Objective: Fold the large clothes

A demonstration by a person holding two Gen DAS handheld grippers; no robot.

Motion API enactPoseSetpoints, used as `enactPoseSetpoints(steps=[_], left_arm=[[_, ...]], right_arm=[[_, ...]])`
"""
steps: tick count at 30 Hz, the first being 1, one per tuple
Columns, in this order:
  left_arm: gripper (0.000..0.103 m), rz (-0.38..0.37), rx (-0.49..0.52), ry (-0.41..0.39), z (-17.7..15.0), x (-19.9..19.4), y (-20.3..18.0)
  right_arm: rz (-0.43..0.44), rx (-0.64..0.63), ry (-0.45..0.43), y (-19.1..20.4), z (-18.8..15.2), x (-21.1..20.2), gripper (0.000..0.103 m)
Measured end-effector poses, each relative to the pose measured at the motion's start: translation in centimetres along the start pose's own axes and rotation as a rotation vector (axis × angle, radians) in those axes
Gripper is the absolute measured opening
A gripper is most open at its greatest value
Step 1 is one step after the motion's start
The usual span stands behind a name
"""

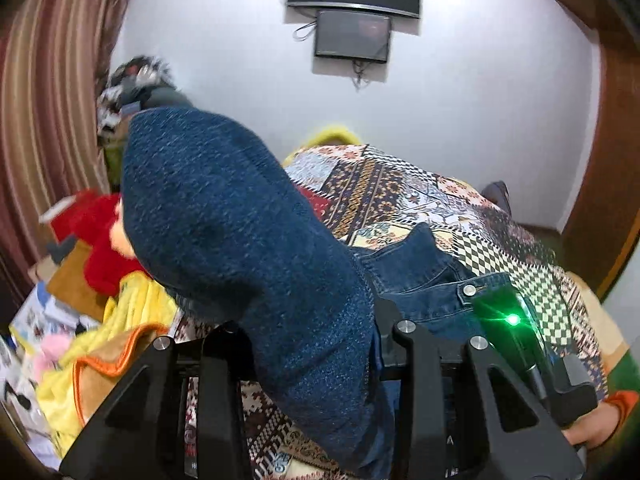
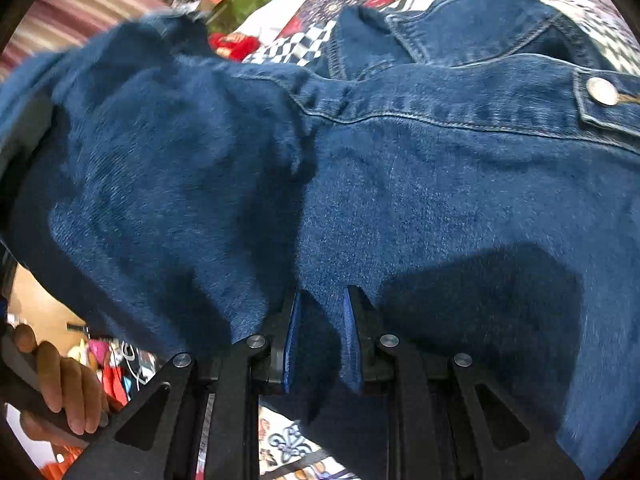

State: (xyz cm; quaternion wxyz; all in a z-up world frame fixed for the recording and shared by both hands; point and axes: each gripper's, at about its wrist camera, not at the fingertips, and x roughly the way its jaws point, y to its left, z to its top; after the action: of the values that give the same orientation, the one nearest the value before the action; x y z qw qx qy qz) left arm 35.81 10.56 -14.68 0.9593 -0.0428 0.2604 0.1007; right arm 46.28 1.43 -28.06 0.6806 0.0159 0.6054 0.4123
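Observation:
A dark blue denim jacket [image 2: 400, 168] lies on a patterned bedspread [image 1: 460, 216], collar and a metal button [image 2: 602, 91] toward the far side. My left gripper [image 1: 316, 344] is shut on a thick fold of the denim jacket [image 1: 240, 240] and holds it raised, so the cloth hides the fingertips. My right gripper [image 2: 320, 320] is shut on the jacket's near edge; its blue pads [image 2: 350, 332] show with denim pinched between them. The right gripper's body [image 1: 516, 328], with a green light, shows in the left wrist view beside the jacket.
A pile of red, yellow and orange clothes and toys [image 1: 100, 272] lies left of the bed. A striped curtain [image 1: 44, 92] hangs at left. Screens [image 1: 352, 36] hang on the white wall. A wooden door frame [image 1: 612, 160] stands at right. A hand [image 2: 68, 384] holds the left handle.

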Motion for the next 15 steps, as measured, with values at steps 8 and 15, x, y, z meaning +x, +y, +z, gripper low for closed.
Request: enactPoseSetpoints(steps=[8, 15], left_arm=[[0.034, -0.139, 0.134, -0.066, 2.5, -0.6, -7.6], [0.032, -0.248, 0.314, -0.026, 1.0, -0.9, -15.0]], right_arm=[[0.01, 0.112, -0.044, -4.3, -4.1, -7.8, 0.017], [-0.271, 0.173, -0.24, -9.2, -11.2, -18.6, 0.017]])
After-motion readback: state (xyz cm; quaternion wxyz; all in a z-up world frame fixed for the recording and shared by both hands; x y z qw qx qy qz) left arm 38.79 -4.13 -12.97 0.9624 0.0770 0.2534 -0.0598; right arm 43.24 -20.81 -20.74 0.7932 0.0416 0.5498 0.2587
